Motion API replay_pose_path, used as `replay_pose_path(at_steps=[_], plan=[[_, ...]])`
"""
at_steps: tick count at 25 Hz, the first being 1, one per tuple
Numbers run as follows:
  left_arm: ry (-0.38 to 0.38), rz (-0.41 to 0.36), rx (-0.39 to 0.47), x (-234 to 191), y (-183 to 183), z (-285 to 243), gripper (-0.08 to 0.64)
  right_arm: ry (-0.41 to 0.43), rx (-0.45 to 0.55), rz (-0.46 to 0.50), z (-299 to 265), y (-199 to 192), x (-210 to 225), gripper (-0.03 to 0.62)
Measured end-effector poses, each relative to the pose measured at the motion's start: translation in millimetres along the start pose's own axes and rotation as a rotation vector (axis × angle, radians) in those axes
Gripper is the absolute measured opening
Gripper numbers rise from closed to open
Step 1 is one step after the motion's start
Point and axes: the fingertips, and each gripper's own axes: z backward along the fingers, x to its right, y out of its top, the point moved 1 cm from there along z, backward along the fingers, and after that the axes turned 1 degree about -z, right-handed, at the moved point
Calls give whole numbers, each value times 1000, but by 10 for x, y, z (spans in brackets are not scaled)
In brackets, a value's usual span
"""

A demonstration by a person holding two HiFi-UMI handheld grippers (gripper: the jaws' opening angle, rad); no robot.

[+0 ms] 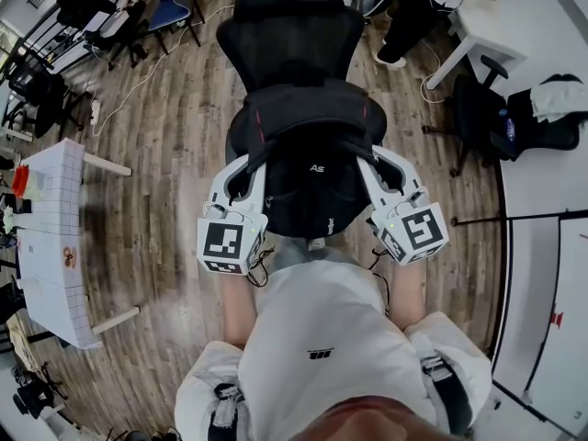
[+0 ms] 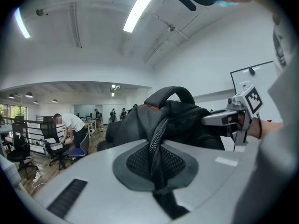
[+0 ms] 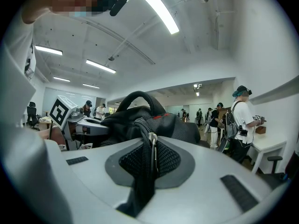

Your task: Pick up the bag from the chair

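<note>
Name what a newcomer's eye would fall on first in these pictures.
A black backpack fills the middle of the head view, at the seat of a black office chair. The left gripper and right gripper flank it, each shut on a black woven strap.

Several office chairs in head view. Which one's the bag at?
The black mesh-back chair straight ahead, top centre; the backpack overlaps it. Others stand at desks.

Open office: desks (image 1: 501,26), swivel chairs (image 2: 49,127)
</note>
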Motion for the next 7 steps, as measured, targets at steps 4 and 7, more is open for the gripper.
replay_pose_path(at_steps=[4, 7], plan=[[-3, -5, 4, -50, -4, -55, 18, -2, 3, 3, -66, -8, 26, 28], [-3, -5, 6, -100, -11, -105, 18, -1, 5, 7, -133, -13, 49, 26]])
